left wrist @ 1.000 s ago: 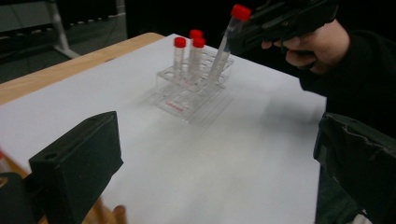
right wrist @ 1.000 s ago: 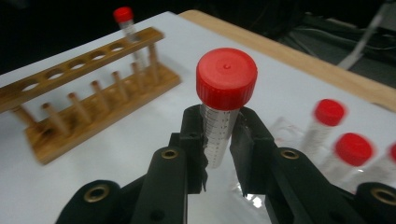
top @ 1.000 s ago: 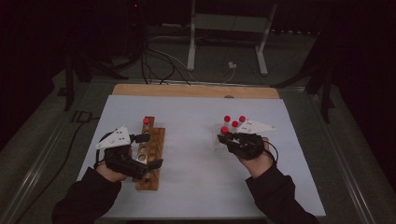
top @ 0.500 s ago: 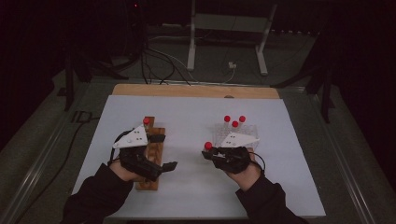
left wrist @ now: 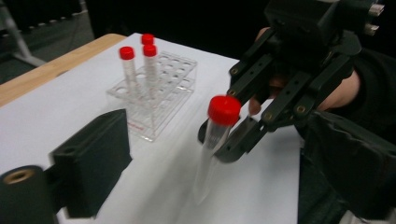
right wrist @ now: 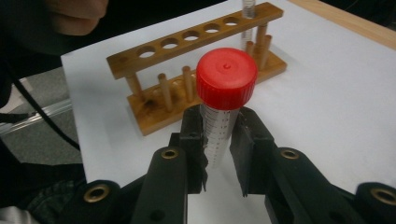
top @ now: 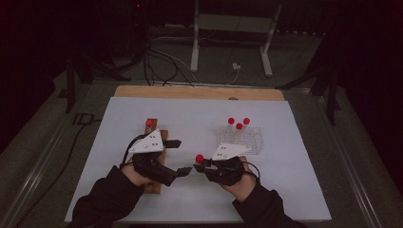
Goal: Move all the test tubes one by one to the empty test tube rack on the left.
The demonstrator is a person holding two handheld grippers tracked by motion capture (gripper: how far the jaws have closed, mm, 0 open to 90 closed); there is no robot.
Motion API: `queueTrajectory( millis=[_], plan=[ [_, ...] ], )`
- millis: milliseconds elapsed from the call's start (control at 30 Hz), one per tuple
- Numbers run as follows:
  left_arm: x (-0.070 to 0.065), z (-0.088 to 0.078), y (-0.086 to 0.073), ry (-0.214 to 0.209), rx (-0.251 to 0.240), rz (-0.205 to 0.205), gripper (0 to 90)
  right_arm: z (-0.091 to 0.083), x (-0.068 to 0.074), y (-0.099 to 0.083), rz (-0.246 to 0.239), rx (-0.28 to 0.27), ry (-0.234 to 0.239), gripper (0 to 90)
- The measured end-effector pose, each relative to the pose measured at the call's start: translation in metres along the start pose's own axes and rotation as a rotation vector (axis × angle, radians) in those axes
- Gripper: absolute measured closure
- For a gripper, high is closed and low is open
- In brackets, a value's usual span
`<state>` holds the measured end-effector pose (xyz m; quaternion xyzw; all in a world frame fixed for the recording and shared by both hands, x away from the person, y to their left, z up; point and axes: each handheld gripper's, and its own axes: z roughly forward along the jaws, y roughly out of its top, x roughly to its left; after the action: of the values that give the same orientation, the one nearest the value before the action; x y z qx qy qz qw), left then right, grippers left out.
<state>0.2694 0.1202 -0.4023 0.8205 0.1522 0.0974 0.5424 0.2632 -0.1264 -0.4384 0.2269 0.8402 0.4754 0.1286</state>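
red-capped tube pinched in right gripper btwn both racks, high view. left gripper spread, just been closing, nothing btwn. left gripper view: tube tilted, could slip. right gripper view: wooden rack holes narrow, could miss.

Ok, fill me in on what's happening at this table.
A person is moving red-capped tubes between two racks with hand-held tongs. The right tongs are shut on a red-capped tube just below its cap, holding it upright above the white table, between the clear plastic rack, where three tubes stand, and the wooden rack, which holds one tube at its far end. The left tongs are open, with nothing between them, beside the wooden rack.
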Motion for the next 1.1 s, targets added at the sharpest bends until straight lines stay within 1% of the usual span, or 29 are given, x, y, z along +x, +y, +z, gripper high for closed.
queueTrajectory(
  millis=[33,67,133,167,233,267,300,367,500,533,567,667,733,767,867,967,1100],
  plan=[
    [0.0,0.001,0.001,-0.007,0.002,0.0,17.0,0.001,0.001,0.0,0.0,0.003,0.004,75.2],
    [-0.001,0.002,0.001,-0.007,0.009,0.006,17.3,0.002,0.002,0.0,-0.002,0.007,0.006,75.2],
    [-0.002,0.005,0.003,-0.009,0.014,0.016,25.9,0.003,0.005,0.001,-0.005,0.011,0.014,75.1],
    [-0.003,0.006,0.003,-0.009,0.02,0.022,25.9,0.003,0.005,0.001,-0.005,0.011,0.014,75.1],
    [-0.004,0.009,0.004,-0.01,0.027,0.033,32.7,0.004,0.006,0.002,-0.012,0.015,0.016,75.2],
    [-0.005,0.011,0.005,-0.005,0.031,0.048,38.3,0.005,0.008,0.003,-0.012,0.018,0.02,75.2],
    [-0.006,0.014,0.005,-0.001,0.044,0.063,40.5,0.005,0.009,0.003,-0.016,0.018,0.022,75.1],
    [-0.006,0.016,0.005,-0.007,0.045,0.064,44.0,0.004,0.009,0.004,-0.015,0.019,0.025,75.2],
    [-0.008,0.021,0.004,-0.008,0.061,0.08,53.6,0.004,0.01,0.004,-0.017,0.018,0.028,75.1],
    [-0.008,0.023,0.003,-0.01,0.063,0.077,54.9,0.004,0.01,0.004,-0.017,0.018,0.027,75.2],
    [-0.008,0.024,0.003,-0.003,0.07,0.083,57.2,0.004,0.009,0.004,-0.014,0.019,0.028,75.1],
    [-0.008,0.026,0.001,-0.006,0.075,0.085,59.9,0.004,0.009,0.003,-0.014,0.019,0.029,75.1],
    [-0.008,0.026,0.0,-0.005,0.079,0.086,64.2,0.004,0.009,0.003,-0.011,0.018,0.029,75.1],
    [-0.007,0.027,0.0,-0.008,0.081,0.085,64.2,0.004,0.009,0.003,-0.011,0.018,0.029,75.1],
    [-0.008,0.028,0.0,-0.012,0.087,0.096,70.3,0.004,0.008,0.003,-0.006,0.023,0.026,75.1],
    [-0.009,0.028,0.0,-0.004,0.088,0.104,71.5,0.004,0.008,0.002,-0.003,0.024,0.027,75.1],
    [-0.008,0.026,0.001,-0.007,0.084,0.111,71.9,0.004,0.008,0.003,-0.005,0.02,0.027,74.2]
  ],
)
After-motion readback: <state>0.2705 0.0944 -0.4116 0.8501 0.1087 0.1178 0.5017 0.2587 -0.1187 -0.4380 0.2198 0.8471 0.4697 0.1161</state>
